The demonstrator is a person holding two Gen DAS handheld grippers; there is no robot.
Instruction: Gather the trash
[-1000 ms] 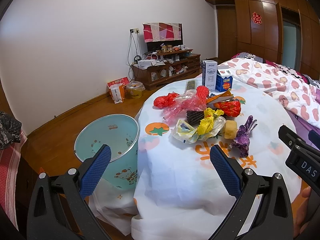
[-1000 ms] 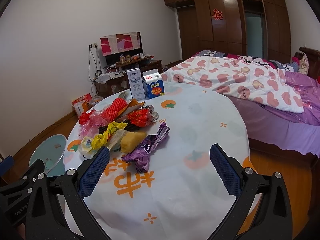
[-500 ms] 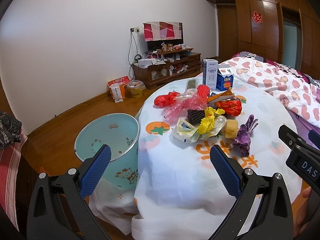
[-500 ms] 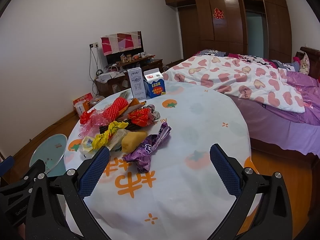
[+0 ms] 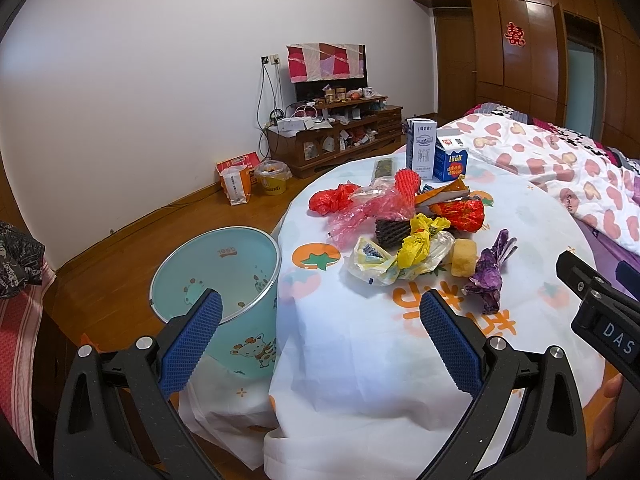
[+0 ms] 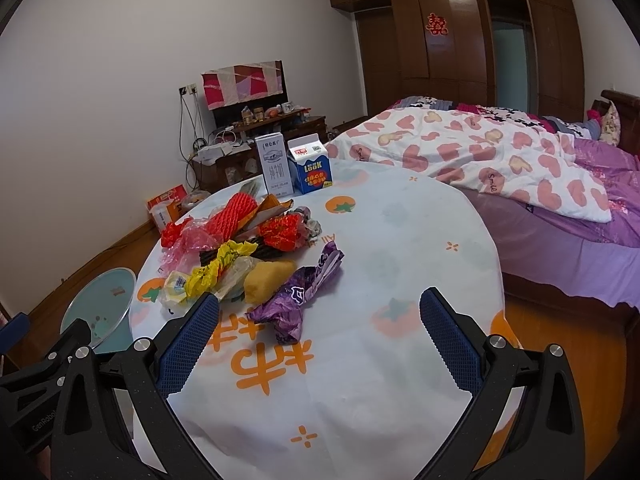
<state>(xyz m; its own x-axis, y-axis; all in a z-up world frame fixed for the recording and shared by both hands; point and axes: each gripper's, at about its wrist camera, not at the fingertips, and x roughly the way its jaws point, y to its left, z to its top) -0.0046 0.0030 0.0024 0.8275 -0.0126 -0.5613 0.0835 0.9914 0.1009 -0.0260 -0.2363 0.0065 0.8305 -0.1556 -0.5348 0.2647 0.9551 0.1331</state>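
Left wrist view: left hand-held gripper [image 5: 320, 334] level, low over near counter [image 5: 360, 360] edge, jaws spread wide, nothing between. Trash pile [image 5: 404, 232] ahead on counter, well beyond the fingertips; yellow wrapper [image 5: 416, 246] nearest, sponge-like yellow block [image 5: 464, 263] and purple wrapper [image 5: 490, 276] ahead-right. Teal bin [image 5: 224, 268] on floor ahead-left, partly behind left pad, just beside counter cloth. Right hand-held gripper [image 5: 600, 312] body entering at right edge; bare hand [image 5: 608, 420] partly seen below it.

Right wrist view: right hand-held gripper [image 6: 319, 336] likewise level, jaws wide apart, empty. Purple wrapper [image 6: 300, 296] just ahead between the pads' line, not touched. Two cartons [image 6: 296, 168] upright far ahead, past the pile. Bed [image 6: 520, 168] ahead-right.

Against half a second back: both poses nearly unchanged; right view shifted slightly closer to pile, jaw spread same, trash unmoved.
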